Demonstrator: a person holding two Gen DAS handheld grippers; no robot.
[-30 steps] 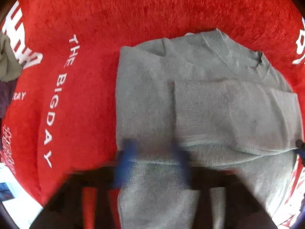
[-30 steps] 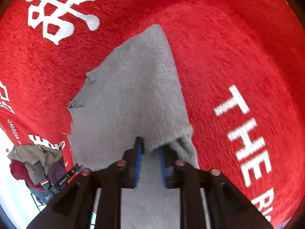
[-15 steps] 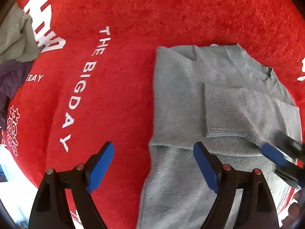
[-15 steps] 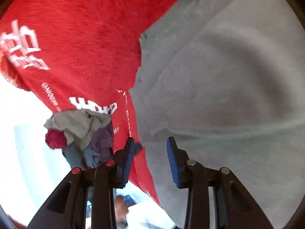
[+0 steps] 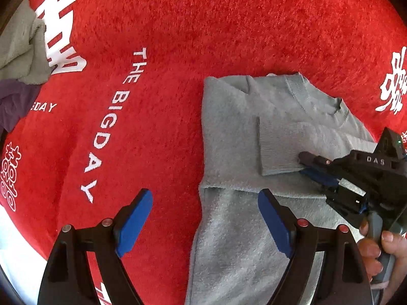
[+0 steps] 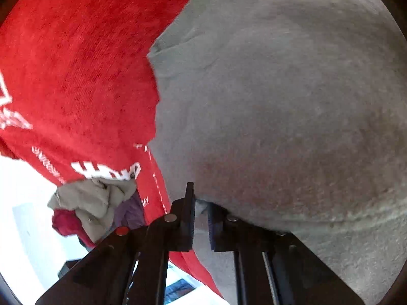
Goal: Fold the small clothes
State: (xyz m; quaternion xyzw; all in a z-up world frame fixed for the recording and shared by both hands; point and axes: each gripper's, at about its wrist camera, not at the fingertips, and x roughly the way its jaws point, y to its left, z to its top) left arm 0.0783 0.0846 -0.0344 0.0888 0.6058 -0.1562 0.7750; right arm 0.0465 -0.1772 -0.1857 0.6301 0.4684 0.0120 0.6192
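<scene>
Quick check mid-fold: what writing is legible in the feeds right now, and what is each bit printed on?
"THE BIGDAY": red cloth, white letters.
"GDAY": same cloth, left edge, start cut off.
"DAS": right hand-held gripper, on its body.
Large white characters and the round logo on the cloth: cannot be read.
Right wrist view's cloth lettering: too blurred.

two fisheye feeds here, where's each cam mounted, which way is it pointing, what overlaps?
Left wrist: on the left claw, looking forward and down at the red cloth and grey sweater; own open blue fingers, right claw and hand show.
Right wrist: on the right claw, close over the sweater; own nearly closed fingers show.
Shared: sweater, red cloth, clothes pile.
</scene>
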